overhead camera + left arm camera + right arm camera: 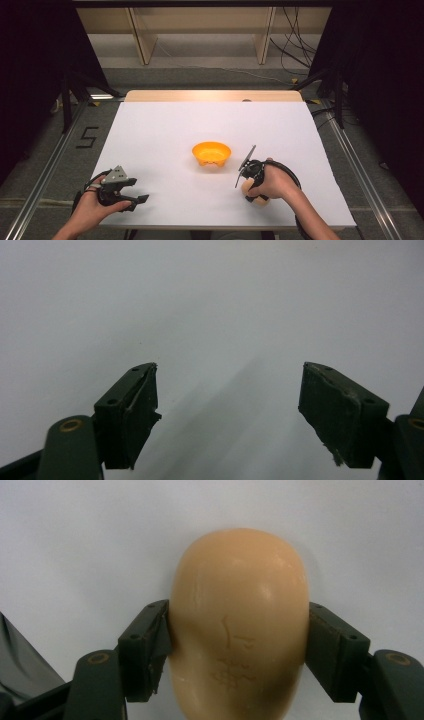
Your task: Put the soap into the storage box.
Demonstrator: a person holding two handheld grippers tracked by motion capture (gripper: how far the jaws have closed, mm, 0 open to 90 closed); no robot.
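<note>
Nearest the person, the right gripper (239,630) has its two black jaws pressed against the sides of a tan, egg-shaped toy potato (239,625), which sits upright between them with faint marks scored on its skin. In the high view that potato (248,186) sits under the right hand (272,184) near the front edge of the white table (165,130). At the front left, the left gripper (229,390) lies low over bare table, its jaws wide apart with nothing between them. Farther in, near the table's middle, stands an orange bowl (212,152), apart from both grippers
</note>
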